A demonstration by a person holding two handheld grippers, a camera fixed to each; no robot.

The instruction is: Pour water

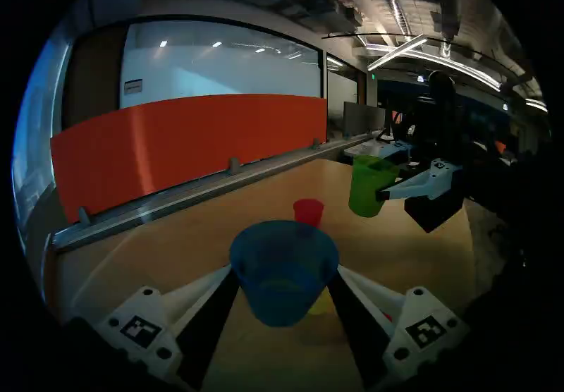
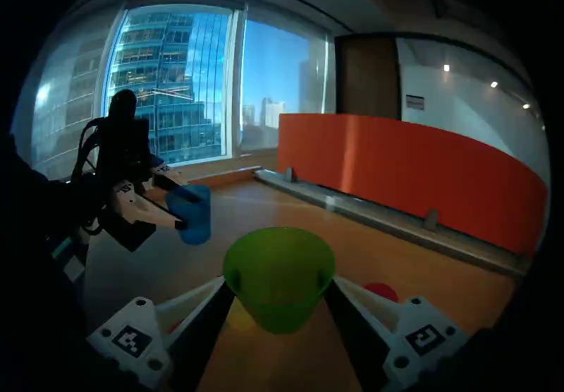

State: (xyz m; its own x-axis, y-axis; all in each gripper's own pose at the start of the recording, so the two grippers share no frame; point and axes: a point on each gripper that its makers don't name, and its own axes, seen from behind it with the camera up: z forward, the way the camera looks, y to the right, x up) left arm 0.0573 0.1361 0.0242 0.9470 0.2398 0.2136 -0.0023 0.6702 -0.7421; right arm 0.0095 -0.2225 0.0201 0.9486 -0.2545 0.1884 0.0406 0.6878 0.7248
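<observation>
In the left gripper view, my left gripper (image 1: 284,290) is shut on a blue cup (image 1: 283,268), held upright above the wooden table (image 1: 176,251). Some liquid shows at the cup's bottom. A red cup (image 1: 308,211) stands on the table just beyond it. Further right, my right gripper (image 1: 384,194) holds a green cup (image 1: 369,185) in the air. In the right gripper view, the right gripper (image 2: 279,293) is shut on the green cup (image 2: 279,276), upright. At the left, the left gripper (image 2: 176,223) carries the blue cup (image 2: 192,213). The red cup's rim (image 2: 381,291) peeks out low on the right.
An orange partition (image 1: 190,138) with a metal rail (image 1: 197,191) runs along the table's far edge. Large windows (image 2: 176,89) lie behind the left gripper. A yellow patch (image 1: 321,306) shows on the table under the blue cup. Office desks stand far right.
</observation>
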